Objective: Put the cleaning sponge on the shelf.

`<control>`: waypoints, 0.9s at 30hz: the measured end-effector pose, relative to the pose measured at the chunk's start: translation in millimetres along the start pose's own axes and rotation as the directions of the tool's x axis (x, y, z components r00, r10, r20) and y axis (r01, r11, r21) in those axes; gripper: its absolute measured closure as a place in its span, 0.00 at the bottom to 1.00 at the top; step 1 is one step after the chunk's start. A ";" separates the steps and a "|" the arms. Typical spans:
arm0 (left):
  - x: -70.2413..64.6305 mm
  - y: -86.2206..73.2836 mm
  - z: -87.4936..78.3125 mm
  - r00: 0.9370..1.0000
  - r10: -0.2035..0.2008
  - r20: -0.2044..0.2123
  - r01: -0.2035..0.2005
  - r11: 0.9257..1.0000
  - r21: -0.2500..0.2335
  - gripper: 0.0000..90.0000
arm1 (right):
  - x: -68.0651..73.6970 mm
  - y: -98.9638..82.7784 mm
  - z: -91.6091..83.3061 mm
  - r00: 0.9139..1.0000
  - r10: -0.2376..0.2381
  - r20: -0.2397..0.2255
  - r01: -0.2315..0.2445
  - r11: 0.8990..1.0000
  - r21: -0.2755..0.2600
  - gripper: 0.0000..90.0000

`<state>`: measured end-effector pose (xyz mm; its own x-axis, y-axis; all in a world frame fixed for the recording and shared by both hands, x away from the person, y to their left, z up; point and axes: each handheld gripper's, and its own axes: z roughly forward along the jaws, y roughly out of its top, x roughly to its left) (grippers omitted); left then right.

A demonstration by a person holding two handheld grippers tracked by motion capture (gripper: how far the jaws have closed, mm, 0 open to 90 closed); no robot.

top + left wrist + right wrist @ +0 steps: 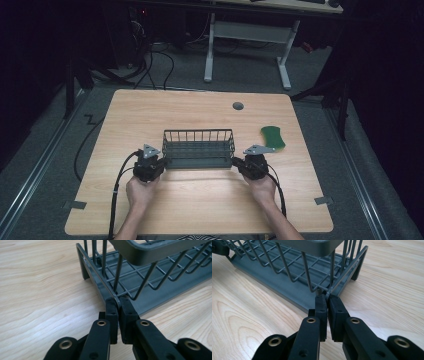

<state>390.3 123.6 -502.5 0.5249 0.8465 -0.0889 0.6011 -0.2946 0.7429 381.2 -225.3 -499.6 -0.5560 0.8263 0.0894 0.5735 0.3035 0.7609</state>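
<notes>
High view, one wire basket (199, 146), one sponge (273, 137); two hand-held grippers (148, 165) (254, 163) clamping basket ends

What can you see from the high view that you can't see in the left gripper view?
The high view alone takes in the green sponge, the round grey cap in the table, both hands, the right gripper and the floor with a desk frame beyond. The left gripper view alone gives the close-up: the left gripper pinching the thin bottom rail at the basket's end. Both share the dark wire basket on light wood.
</notes>
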 end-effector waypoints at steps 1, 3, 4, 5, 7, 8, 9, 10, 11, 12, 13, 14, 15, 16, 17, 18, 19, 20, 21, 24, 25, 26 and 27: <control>-1.8 1.8 2.1 1.000 0.014 0.001 -0.014 1.000 -0.001 0.96 | -2.3 -0.7 -1.7 1.000 0.004 0.006 -0.004 1.000 0.002 0.96; -7.2 5.0 5.3 1.000 0.020 0.017 -0.021 1.000 0.008 0.96 | -7.4 -2.0 -4.8 1.000 0.006 0.019 -0.006 1.000 0.003 0.96; -7.2 5.0 5.3 1.000 0.020 0.017 -0.021 1.000 0.008 0.96 | -7.4 -2.0 -4.8 1.000 0.006 0.019 -0.006 1.000 0.003 0.96; -10.7 7.0 7.2 0.999 0.028 0.023 -0.028 1.000 0.011 0.96 | -9.4 -2.6 -6.5 1.000 0.012 0.027 -0.012 1.000 0.004 0.96; -15.7 9.4 10.2 0.999 0.038 0.032 -0.038 0.999 0.014 0.96 | -15.5 -3.7 -9.7 0.999 0.009 0.047 -0.009 1.000 0.003 0.96; -18.6 10.4 12.1 0.998 0.040 0.038 -0.041 0.999 0.012 0.96 | -17.9 -4.1 -10.5 0.999 0.017 0.052 -0.017 1.000 0.002 0.96; -24.9 12.0 16.4 0.998 0.052 0.046 -0.053 0.999 0.013 0.96 | -25.6 -5.7 -12.7 0.997 0.042 0.064 -0.042 0.999 0.001 0.96; -28.0 13.2 18.5 0.997 0.060 0.046 -0.061 0.998 0.013 0.96 | -28.1 -6.2 -13.4 0.997 0.041 0.071 -0.041 0.999 0.002 0.96; -28.0 13.2 18.5 0.997 0.060 0.046 -0.061 0.998 0.013 0.96 | -28.1 -6.2 -13.4 0.997 0.041 0.071 -0.041 0.999 0.002 0.96; -32.5 15.6 22.6 0.997 0.066 0.050 -0.066 0.998 0.010 0.96 | -33.5 -7.4 -14.9 0.995 0.056 0.083 -0.056 0.998 0.003 0.96; -34.2 16.7 24.6 0.997 0.065 0.053 -0.065 0.998 0.009 0.96 | -36.4 -8.0 -15.9 0.995 0.057 0.088 -0.057 0.998 0.003 0.96; -34.2 16.7 24.6 0.997 0.065 0.053 -0.065 0.998 0.009 0.96 | -36.4 -8.0 -15.9 0.995 0.057 0.088 -0.057 0.998 0.003 0.96; -37.6 20.3 27.9 0.996 0.077 0.047 -0.078 0.997 0.010 0.96 | -40.5 -8.7 -18.3 0.993 0.066 0.097 -0.067 0.998 0.006 0.96; -37.6 20.3 27.9 0.996 0.077 0.047 -0.078 0.997 0.010 0.96 | -40.5 -8.7 -18.3 0.993 0.066 0.097 -0.067 0.998 0.006 0.96; -38.9 22.1 29.5 0.995 0.081 0.052 -0.081 0.997 0.010 0.96 | -41.8 -8.8 -18.9 0.993 0.067 0.101 -0.068 0.998 0.004 0.96; -40.4 23.6 31.4 0.995 0.077 0.058 -0.078 0.997 0.012 0.96 | -43.9 -9.0 -19.9 0.992 0.071 0.106 -0.072 0.997 0.005 0.96; -41.0 25.2 33.4 0.995 0.080 0.057 -0.081 0.997 0.008 0.96 | -46.3 -9.2 -21.0 0.992 0.075 0.106 -0.076 0.997 0.005 0.96; -43.8 27.9 37.1 0.995 0.083 0.062 -0.084 0.996 0.005 0.96 | -51.4 -10.3 -22.9 0.990 0.081 0.112 -0.081 0.997 0.002 0.96; -45.2 28.4 38.9 0.995 0.078 0.068 -0.079 0.997 0.005 0.96 | -52.7 -10.9 -23.6 0.990 0.086 0.114 -0.086 0.996 0.002 0.96; -48.1 29.6 42.7 0.994 0.076 0.073 -0.076 0.997 -0.002 0.96 | -57.3 -12.9 -26.3 0.989 0.093 0.119 -0.094 0.996 0.003 0.96; -48.7 29.9 43.9 0.994 0.075 0.074 -0.075 0.997 -0.005 0.96 | -58.3 -13.6 -26.8 0.988 0.095 0.120 -0.096 0.995 0.003 0.96; -48.7 29.9 43.9 0.994 0.075 0.074 -0.075 0.997 -0.005 0.96 | -58.3 -13.6 -26.8 0.988 0.095 0.120 -0.096 0.995 0.003 0.96; -49.3 30.3 44.9 0.994 0.074 0.075 -0.074 0.997 -0.006 0.96 | -60.0 -14.5 -28.3 0.988 0.095 0.122 -0.097 0.995 0.006 0.96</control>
<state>409.6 53.1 -505.4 0.6118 0.7866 -0.0829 0.5568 -0.3539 0.7515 389.2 -292.7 -497.8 -0.4211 0.9033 0.0821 0.6283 0.2252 0.7446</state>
